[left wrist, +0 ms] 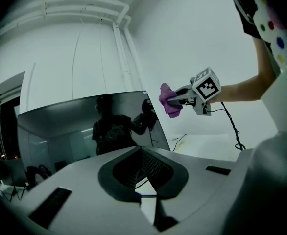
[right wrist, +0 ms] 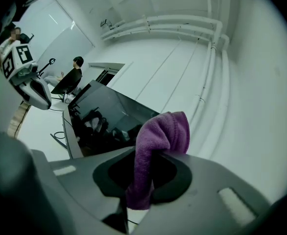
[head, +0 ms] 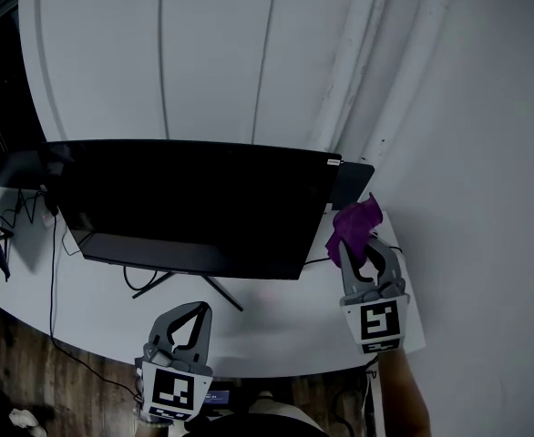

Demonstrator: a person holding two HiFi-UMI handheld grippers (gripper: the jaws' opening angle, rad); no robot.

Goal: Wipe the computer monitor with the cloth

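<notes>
If swept across the monitor (head: 194, 209) with too little of the cloth (head: 354, 228) bunched ahead of the jaw tips, risks putting hard plastic on the dark screen and scratching it. Risks also losing the cloth mid-stroke: pinched by a single fold, judging from the right gripper view, humped up above the jaws and trailing a tail below them, so liable to be dragged out by friction against the glass. Could rock or shove the monitor backward on its thin stand legs (head: 220, 292) if pressed hard near the upper right corner, since braced by nothing on the other side. Might leave much of the screen untouched as well, starting from so far right of the frame and needing long reaches leftward. Finds the right gripper (head: 365, 255) clamped firmly on the purple cloth, right of centre in the head view, just beside the monitor's right edge; looks clear of the glass in the left gripper view, though hard to say for certain whether touching. Finds the left gripper (head: 187, 321) at the lower middle of the frame, below the screen's bottom edge and above the near rim of the white table (head: 276, 333), jaws drawn together on nothing and resting against nothing visible.
</notes>
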